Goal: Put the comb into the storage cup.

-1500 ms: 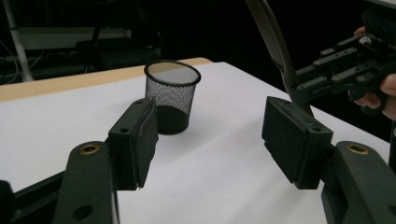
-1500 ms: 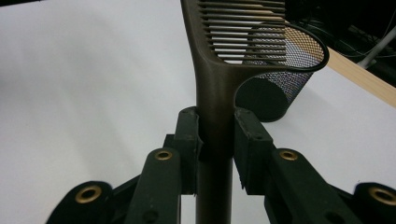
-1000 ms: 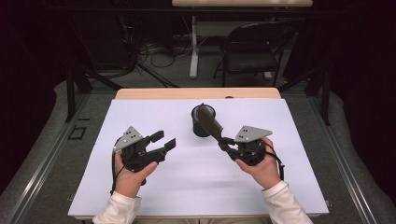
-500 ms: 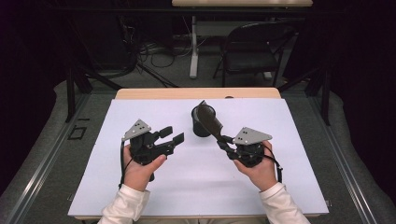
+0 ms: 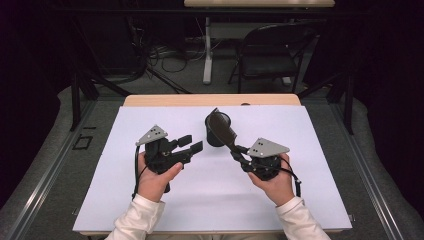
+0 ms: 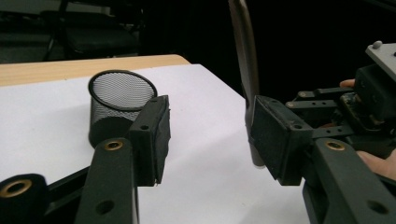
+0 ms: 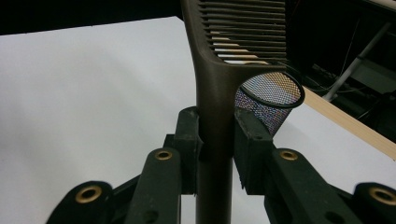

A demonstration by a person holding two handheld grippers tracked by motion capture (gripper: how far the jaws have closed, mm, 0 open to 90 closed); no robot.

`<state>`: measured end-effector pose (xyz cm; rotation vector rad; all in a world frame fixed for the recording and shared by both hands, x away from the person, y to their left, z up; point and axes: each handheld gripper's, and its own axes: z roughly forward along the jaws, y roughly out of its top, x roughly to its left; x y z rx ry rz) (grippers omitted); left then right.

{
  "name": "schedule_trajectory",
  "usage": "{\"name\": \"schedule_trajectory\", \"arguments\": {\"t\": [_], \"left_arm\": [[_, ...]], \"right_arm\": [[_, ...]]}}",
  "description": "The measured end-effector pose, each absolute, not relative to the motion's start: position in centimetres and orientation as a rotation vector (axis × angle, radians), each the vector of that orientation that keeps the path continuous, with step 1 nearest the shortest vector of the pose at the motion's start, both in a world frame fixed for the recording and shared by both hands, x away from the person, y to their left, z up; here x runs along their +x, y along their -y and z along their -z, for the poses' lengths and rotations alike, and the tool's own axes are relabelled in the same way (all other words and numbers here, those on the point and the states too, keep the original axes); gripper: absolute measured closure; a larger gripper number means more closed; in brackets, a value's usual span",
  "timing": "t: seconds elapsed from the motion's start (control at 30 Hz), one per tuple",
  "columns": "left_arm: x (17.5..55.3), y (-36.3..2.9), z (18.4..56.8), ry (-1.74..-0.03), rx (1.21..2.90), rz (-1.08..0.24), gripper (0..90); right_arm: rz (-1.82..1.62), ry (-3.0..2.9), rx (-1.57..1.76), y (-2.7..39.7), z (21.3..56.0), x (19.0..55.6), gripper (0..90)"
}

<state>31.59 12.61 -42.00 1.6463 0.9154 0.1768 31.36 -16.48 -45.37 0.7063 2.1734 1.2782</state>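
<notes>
A dark brown comb (image 5: 224, 128) is gripped by its handle in my right gripper (image 5: 239, 153), which is shut on it. The toothed head tilts up over a black mesh cup (image 5: 212, 138) standing upright at the middle of the white sheet. In the right gripper view the comb (image 7: 215, 93) rises between the pads, with the cup (image 7: 269, 100) just behind it. My left gripper (image 5: 192, 143) hovers left of the cup, open, and its jaws have just been closing with nothing between them. In the left gripper view the cup (image 6: 116, 100) is behind the left jaw and the comb (image 6: 244, 60) behind the right one.
A white sheet (image 5: 300, 190) covers most of the wooden table (image 5: 165, 100). Beyond the far edge are a folding chair (image 5: 275, 55), a table leg (image 5: 207, 50) and cables on the floor. Metal rails run along both sides.
My left gripper has moved right and a little up, toward the cup, and its jaws have narrowed. The right gripper and comb have stayed put.
</notes>
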Motion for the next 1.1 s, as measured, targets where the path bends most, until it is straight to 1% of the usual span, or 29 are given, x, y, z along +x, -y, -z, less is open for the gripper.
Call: {"name": "schedule_trajectory", "arguments": {"t": [0.57, 1.1], "left_arm": [[32.2, -11.7, 41.2, -0.919, 1.661, -0.138, 50.9], [32.7, -11.1, 41.1, -0.945, 1.676, -0.104, 50.8]], "right_arm": [[-1.280, -2.158, 0.693, 16.2, 45.4, 31.1, 73.1], [-1.285, -2.156, 0.674, 15.7, 45.5, 30.8, 73.2]]}}
